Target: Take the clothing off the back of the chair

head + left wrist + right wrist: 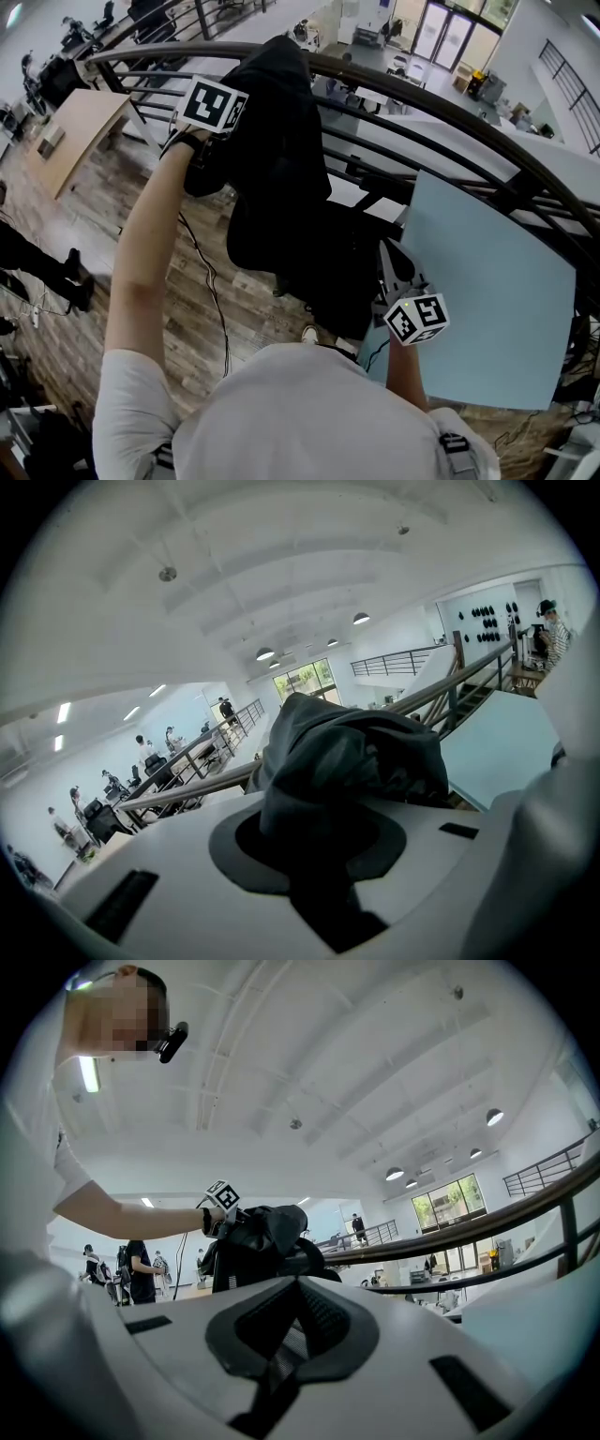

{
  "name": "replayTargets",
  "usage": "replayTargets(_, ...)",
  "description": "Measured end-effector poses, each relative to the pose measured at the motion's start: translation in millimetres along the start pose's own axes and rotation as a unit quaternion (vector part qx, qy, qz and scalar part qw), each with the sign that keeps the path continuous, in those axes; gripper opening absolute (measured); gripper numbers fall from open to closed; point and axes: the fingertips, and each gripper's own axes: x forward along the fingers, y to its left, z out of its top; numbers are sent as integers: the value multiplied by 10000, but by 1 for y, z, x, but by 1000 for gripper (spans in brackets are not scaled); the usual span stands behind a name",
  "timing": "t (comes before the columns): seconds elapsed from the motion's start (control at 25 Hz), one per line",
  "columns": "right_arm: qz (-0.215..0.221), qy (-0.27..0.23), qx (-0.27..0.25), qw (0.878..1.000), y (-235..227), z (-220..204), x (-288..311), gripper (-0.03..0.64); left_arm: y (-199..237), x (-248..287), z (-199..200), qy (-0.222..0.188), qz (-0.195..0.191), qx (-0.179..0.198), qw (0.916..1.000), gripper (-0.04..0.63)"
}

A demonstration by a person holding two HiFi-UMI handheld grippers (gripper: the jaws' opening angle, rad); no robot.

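Left arm reaches straight out toward eleven o'clock, the left gripper (210, 141) clamped on the black clothing (277, 122) draped over the chair (314, 272). The right gripper (397, 277) sits low at five o'clock, elbow bent, jaws pressed together on nothing.

The left tongs (321, 850), on an outstretched arm, clamp the black clothing (352, 757); the right tongs (287, 1333), held lower, have jaws together.

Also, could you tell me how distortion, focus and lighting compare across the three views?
Head view: wide-angle bends the railing into an arc; the black garment shows barely any detail. Left gripper view: fisheye with black corners; the garment clamped in the left hand-held gripper looks soft and dark. Right gripper view: same black corners, bright lamps on a pale ceiling.
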Motion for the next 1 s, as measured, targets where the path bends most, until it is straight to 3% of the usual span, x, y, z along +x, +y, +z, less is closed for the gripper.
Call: replayTargets(1.0,231,-191,-215,9993,41,15,-18,20,44,-105,35,-1007,855,-134,9911,92)
